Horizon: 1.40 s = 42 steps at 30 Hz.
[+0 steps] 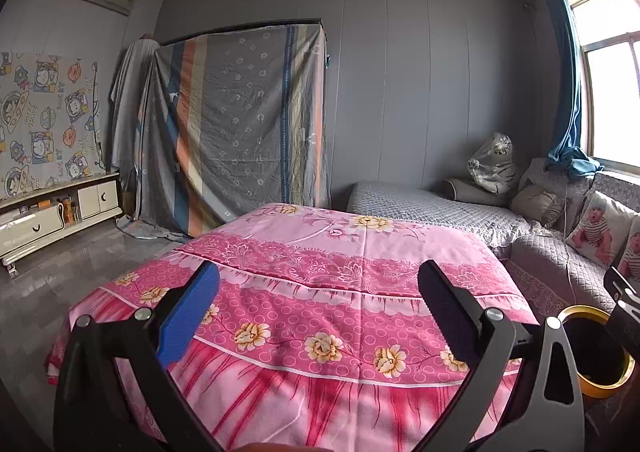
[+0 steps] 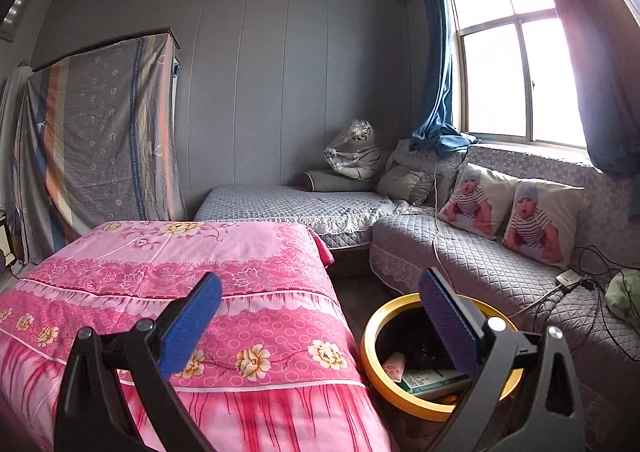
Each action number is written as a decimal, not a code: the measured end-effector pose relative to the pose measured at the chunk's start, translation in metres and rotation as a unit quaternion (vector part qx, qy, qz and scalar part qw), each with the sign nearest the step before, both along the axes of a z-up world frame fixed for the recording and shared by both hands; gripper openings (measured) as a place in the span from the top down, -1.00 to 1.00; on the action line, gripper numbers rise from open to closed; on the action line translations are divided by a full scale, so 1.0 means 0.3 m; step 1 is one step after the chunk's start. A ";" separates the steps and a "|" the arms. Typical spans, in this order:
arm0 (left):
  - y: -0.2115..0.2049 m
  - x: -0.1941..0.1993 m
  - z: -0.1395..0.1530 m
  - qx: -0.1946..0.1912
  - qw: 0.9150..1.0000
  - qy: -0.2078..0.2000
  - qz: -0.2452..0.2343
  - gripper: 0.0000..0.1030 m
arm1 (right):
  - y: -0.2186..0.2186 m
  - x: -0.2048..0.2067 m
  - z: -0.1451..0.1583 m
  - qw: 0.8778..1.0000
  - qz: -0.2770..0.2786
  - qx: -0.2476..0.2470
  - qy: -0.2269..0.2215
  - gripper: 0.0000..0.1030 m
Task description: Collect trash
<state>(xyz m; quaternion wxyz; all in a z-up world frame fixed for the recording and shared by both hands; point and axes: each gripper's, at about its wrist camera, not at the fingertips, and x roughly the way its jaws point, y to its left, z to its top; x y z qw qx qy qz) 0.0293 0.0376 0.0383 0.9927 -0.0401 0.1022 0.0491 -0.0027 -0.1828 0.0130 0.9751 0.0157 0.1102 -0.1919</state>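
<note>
A yellow-rimmed trash bin (image 2: 370,348) stands on the floor between the pink-covered table (image 2: 200,252) and the grey sofa. Inside it lie a green and white box (image 2: 430,380) and a small pink item (image 2: 394,366). My right gripper (image 2: 320,326) is open and empty, its right finger over the bin's mouth. My left gripper (image 1: 318,316) is open and empty above the pink flowered cloth (image 1: 320,252). The bin's rim also shows in the left wrist view (image 1: 600,386), at the right edge, partly hidden by the other gripper.
A grey quilted sofa (image 2: 480,264) with two baby-print cushions (image 2: 512,207) runs under the window. Cables and a power strip (image 2: 568,278) lie on it. A cloth-draped wardrobe (image 1: 240,123) and a white low cabinet (image 1: 52,219) stand at the left.
</note>
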 end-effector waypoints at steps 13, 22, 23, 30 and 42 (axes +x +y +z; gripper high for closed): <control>-0.041 -0.022 -0.033 -0.004 1.000 0.002 -0.005 -0.84 | 0.002 -0.006 -0.066 1.000 0.006 0.014 0.018 -0.85; -0.041 -0.014 -0.031 -0.008 1.000 0.005 -0.009 -0.84 | 0.003 -0.004 -0.088 1.000 0.003 0.017 0.024 -0.85; -0.043 -0.014 -0.031 -0.008 1.000 0.005 -0.009 -0.84 | 0.002 -0.004 -0.088 1.000 0.002 0.018 0.025 -0.85; -0.052 -0.011 -0.033 -0.005 1.000 0.007 -0.014 -0.84 | 0.004 -0.004 -0.089 1.000 0.000 0.020 0.023 -0.85; -0.059 -0.009 -0.030 -0.003 1.000 0.007 -0.016 -0.84 | 0.003 -0.002 -0.090 1.000 0.001 0.021 0.023 -0.85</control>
